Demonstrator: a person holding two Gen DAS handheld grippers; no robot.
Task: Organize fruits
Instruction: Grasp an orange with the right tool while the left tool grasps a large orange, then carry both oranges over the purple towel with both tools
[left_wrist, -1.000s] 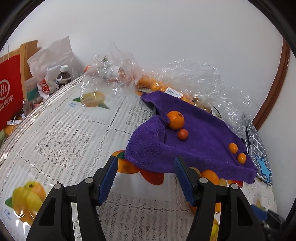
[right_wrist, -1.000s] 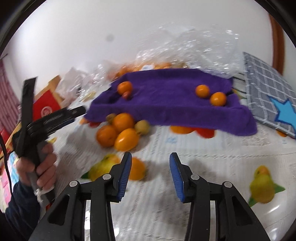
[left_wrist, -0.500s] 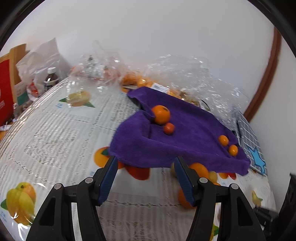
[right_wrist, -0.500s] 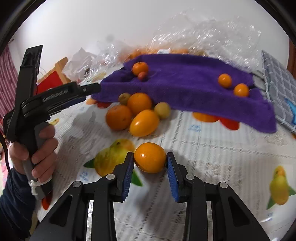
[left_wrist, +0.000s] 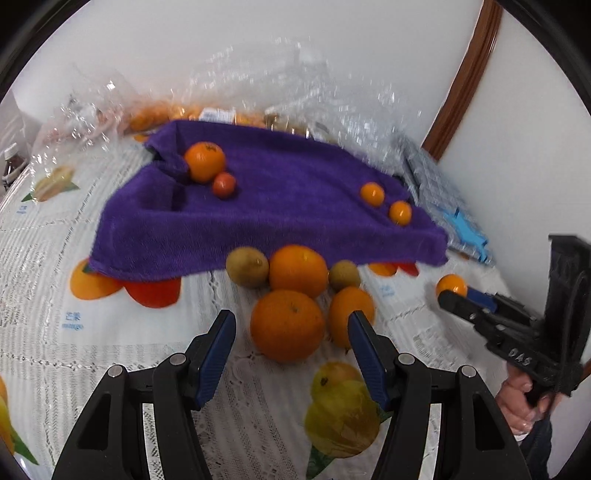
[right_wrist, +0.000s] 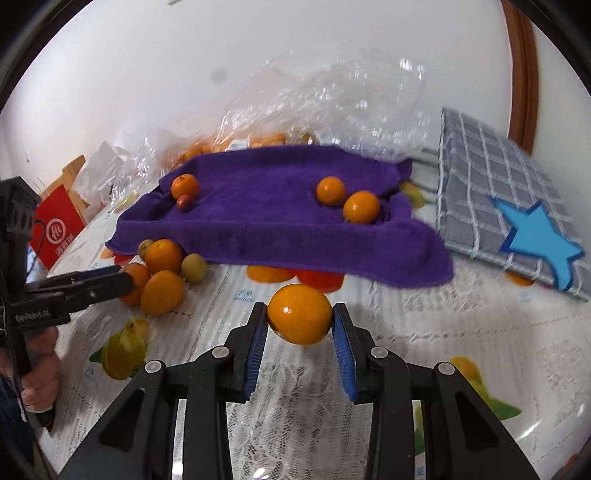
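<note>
An orange fruit (right_wrist: 300, 314) is clamped between the blue pads of the right gripper (right_wrist: 300, 325), just in front of the purple towel (right_wrist: 280, 221). The left gripper (left_wrist: 291, 343) is held with its jaws parted and nothing gripped; a large orange (left_wrist: 287, 325) lies just ahead between its fingers, at the front of a cluster of oranges and two greenish fruits at the towel's edge. Four small fruits are seen resting on the towel. "GenRobot.AI" can be read on the left gripper's body. Crumpled clear plastic bags (right_wrist: 332, 107) are piled behind, and a grey checked cloth (right_wrist: 491, 184) with a blue star lies to the right.
</note>
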